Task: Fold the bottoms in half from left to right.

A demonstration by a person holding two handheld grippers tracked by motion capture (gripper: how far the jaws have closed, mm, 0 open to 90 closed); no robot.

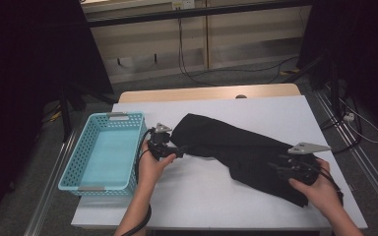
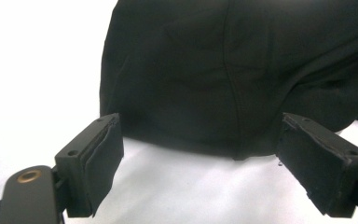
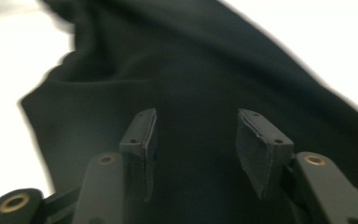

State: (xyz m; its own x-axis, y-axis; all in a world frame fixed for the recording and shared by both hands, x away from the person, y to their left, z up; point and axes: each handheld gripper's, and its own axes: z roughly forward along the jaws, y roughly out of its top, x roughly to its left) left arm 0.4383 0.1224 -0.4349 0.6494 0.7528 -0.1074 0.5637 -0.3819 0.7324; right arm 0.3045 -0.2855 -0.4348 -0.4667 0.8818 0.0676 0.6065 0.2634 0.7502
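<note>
A black cloth [image 1: 236,142] lies spread across the white table [image 1: 197,191] from the middle toward the near right corner. My left gripper [image 1: 178,151] sits at the cloth's left end, pointing at it. In the left gripper view its jaws [image 2: 200,154] stand wide apart just short of the cloth's hem [image 2: 223,70], with bare table between the pads. My right gripper [image 1: 277,165] rests over the cloth's near right part. In the right gripper view, which is blurred, its jaws [image 3: 196,135] are apart above the cloth [image 3: 191,70], and the pads press on nothing.
A light blue perforated basket [image 1: 74,162] stands at the table's left edge, close beside the left hand. Bare white table lies in front of the cloth. A wooden strip [image 1: 206,92] runs along the far edge. Cables trail on the floor beyond.
</note>
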